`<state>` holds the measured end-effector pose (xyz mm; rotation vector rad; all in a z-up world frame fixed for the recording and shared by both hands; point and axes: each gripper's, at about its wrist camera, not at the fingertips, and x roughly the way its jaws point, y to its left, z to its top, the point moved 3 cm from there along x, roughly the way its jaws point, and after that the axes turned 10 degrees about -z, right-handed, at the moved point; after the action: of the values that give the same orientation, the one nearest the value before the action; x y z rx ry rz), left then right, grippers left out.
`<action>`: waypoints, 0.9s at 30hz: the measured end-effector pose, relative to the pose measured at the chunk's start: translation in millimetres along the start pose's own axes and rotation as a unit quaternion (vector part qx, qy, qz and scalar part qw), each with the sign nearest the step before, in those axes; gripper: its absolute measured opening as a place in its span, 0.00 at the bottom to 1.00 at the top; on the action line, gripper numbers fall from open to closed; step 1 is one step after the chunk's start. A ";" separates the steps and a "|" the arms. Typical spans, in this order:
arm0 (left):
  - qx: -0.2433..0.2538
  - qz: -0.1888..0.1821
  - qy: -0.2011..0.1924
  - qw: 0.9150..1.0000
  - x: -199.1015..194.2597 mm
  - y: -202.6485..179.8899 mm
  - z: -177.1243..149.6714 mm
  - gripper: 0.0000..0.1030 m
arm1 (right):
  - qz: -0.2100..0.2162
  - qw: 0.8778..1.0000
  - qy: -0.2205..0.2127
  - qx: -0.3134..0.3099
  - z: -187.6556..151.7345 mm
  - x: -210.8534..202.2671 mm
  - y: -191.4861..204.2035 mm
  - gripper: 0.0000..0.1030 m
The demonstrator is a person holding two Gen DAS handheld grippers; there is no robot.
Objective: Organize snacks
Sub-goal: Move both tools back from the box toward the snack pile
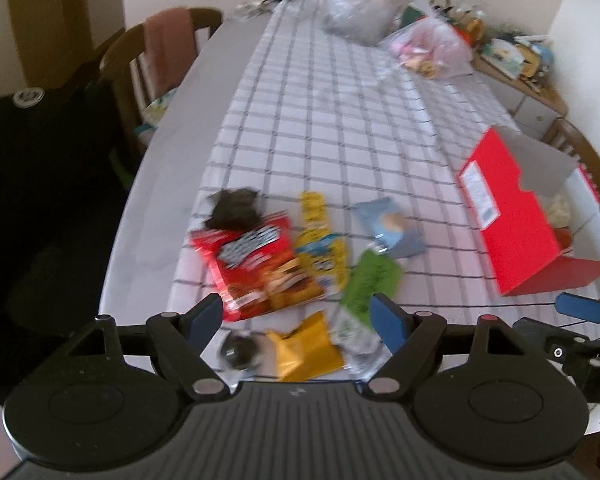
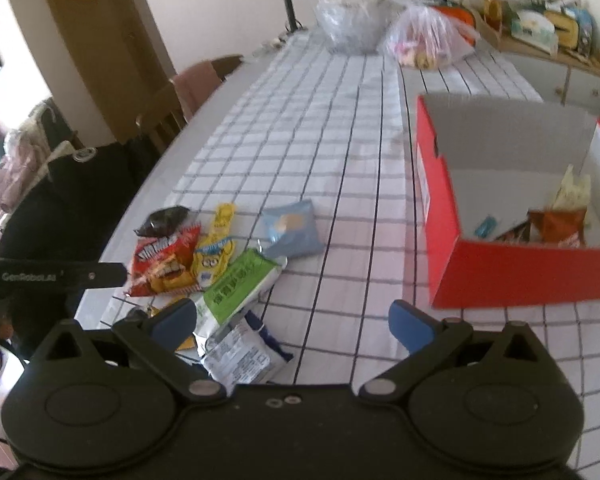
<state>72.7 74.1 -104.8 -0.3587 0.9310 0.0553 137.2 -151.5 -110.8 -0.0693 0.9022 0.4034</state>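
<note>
Hovering over the near end of the table, both grippers were spread apart and holding nothing. The left gripper point(image 1: 300, 316) sat right above the snack pile, and the right gripper point(image 2: 292, 316) hung a bit further over, between the pile and the red box point(image 2: 440, 208).

Progress-wise I'd call it early-to-middle. The red box was open, well apart from the pile, and already had a few packets inside: an orange-brown bag point(image 2: 556, 224), a pale bag point(image 2: 572, 192) behind it, plus a small blue thing and a dark wrapper I couldn't really make out. So some sorting looked done, but most of the snacks were loose on the checked tablecloth point(image 2: 320, 128).

Counting what was left on the cloth, as best the blur allowed:
- one red chip bag point(image 1: 256, 264)
- one yellow cartoon packet point(image 1: 324, 256) with one narrow yellow strip point(image 1: 312, 204) just behind it
- one light blue pouch point(image 1: 392, 228)
- one green-and-white packet point(image 1: 368, 280)
- one white printed packet point(image 2: 240, 356)
- one mustard-yellow packet point(image 1: 304, 348)
- two dark wrapped pieces, one at the far edge point(image 1: 232, 208) and one near the left fingers point(image 1: 240, 348)

That made nine or so to go. Two clear plastic bags point(image 2: 380, 20) at the far end didn't look like part of it, though I couldn't say for sure.
</note>
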 end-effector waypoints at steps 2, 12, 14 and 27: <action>-0.003 0.007 0.005 1.000 3.5 10.6 -3.7 0.78 | -0.006 1.000 0.013 0.006 -3.6 8.7 5.2 0.99; -0.037 0.042 0.043 0.998 28.8 51.4 -19.8 0.78 | -0.044 0.996 0.077 0.027 -18.9 54.9 29.8 0.98; -0.043 0.045 0.049 0.997 32.3 56.4 -22.9 0.78 | -0.049 0.995 0.085 0.026 -22.1 61.7 34.8 0.98; -0.046 0.051 0.068 0.995 38.8 72.0 -31.7 0.78 | -0.089 0.991 0.102 0.004 -29.3 92.8 57.5 0.98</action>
<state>57.0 127.3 -172.8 -0.4046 1.0835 0.1697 145.1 -76.1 -194.7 -0.1853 1.0903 0.2281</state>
